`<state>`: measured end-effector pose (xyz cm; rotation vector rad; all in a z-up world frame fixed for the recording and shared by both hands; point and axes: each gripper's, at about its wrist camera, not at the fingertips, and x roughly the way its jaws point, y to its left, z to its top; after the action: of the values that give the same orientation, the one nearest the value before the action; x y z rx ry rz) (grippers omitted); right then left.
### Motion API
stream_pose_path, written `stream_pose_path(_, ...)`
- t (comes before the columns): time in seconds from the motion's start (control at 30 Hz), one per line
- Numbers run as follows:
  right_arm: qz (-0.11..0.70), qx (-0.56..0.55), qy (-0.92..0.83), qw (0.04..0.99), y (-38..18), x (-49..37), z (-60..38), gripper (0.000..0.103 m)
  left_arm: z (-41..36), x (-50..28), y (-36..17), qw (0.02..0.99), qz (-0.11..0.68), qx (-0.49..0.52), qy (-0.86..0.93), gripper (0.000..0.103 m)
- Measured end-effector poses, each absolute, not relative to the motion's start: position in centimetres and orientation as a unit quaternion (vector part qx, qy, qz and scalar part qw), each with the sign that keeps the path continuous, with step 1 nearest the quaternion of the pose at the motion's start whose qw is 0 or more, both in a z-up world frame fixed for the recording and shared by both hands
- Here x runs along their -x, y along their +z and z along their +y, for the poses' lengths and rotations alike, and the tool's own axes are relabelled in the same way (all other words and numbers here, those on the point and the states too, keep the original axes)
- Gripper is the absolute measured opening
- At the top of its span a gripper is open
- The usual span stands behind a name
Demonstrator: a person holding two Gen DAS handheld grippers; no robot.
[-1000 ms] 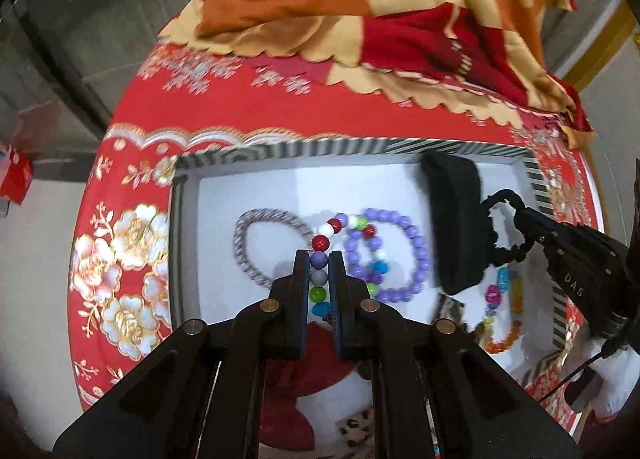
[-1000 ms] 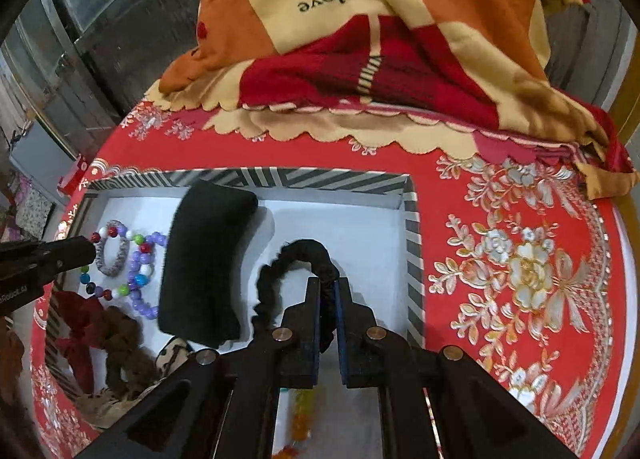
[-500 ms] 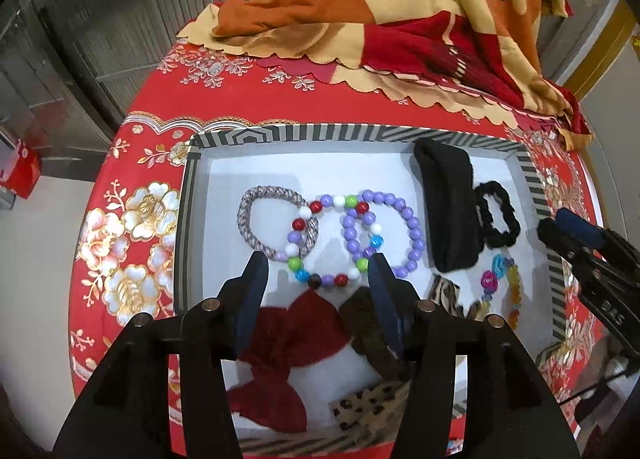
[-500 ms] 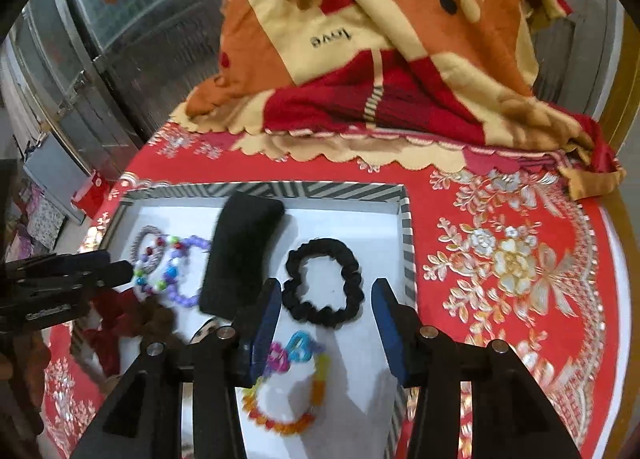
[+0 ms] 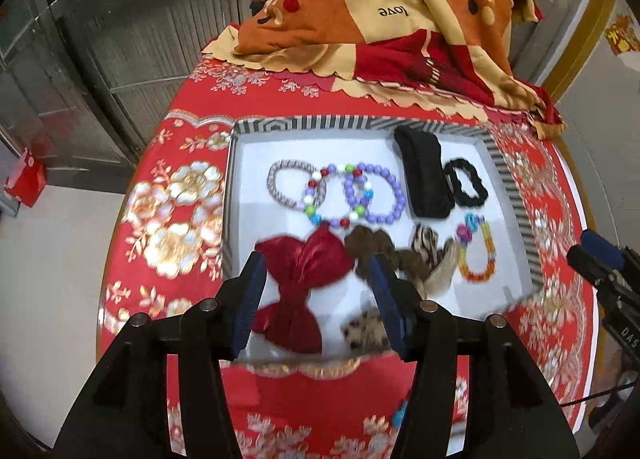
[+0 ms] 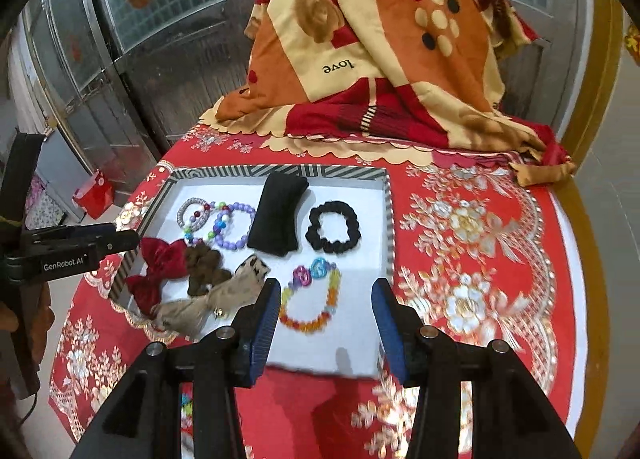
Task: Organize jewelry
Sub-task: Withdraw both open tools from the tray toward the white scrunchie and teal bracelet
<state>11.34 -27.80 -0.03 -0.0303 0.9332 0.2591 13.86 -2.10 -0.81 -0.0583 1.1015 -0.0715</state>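
Observation:
A white tray with a striped rim [image 5: 360, 124] [image 6: 280, 171] sits on the red tablecloth. In it lie a grey woven bracelet [image 5: 280, 179], a multicolour bead bracelet [image 5: 320, 203], a purple bead bracelet [image 5: 390, 195] [image 6: 236, 233], a black pad [image 5: 424, 179] [image 6: 276, 215], a black scrunchie [image 5: 466, 183] [image 6: 334, 227], a bright orange bead bracelet [image 5: 478, 255] [image 6: 312, 299], a red bow [image 5: 304, 279] [image 6: 160, 263] and brown bows [image 5: 372, 247] [image 6: 204, 263]. My left gripper [image 5: 316, 295] is open and empty above the tray's near edge. My right gripper [image 6: 324, 323] is open and empty above the tray's near right corner.
A folded orange, red and cream blanket [image 5: 392, 19] [image 6: 384, 59] lies at the back of the table. Metal doors [image 6: 160, 19] stand behind on the left. A leopard-print item [image 5: 364, 333] lies at the tray's near edge. The table drops off left and right.
Both grippers opened, letting go of the multicolour bead bracelet and the black scrunchie in the tray, then drew back and up from it. Both jaws are wider now.

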Motion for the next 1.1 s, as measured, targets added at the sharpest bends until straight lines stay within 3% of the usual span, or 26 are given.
stream_pose_path(0.73,0.459,0.006,0.112,0.881,0.3,-2.6,-25.1,0.047,-2.9,-6.4,-0.6,0.856,0.515,0.012,-0.044,0.053)
stream_pose_path(0.83,0.464,0.010,0.121,0.878,0.0,-1.5,-24.8,0.050,-2.9,-5.9,-0.6,0.854,0.518,0.009,-0.050,0.053)
stream_pose_path(0.93,0.470,0.015,0.136,0.872,-0.4,-0.3,-24.4,0.060,-2.9,-5.6,-0.6,0.853,0.520,0.006,-0.053,0.053)
stream_pose_path(1.1,0.493,0.020,0.159,0.855,-2.1,1.5,-23.6,0.060,-2.6,-5.1,-1.2,0.847,0.528,0.012,-0.061,0.053)
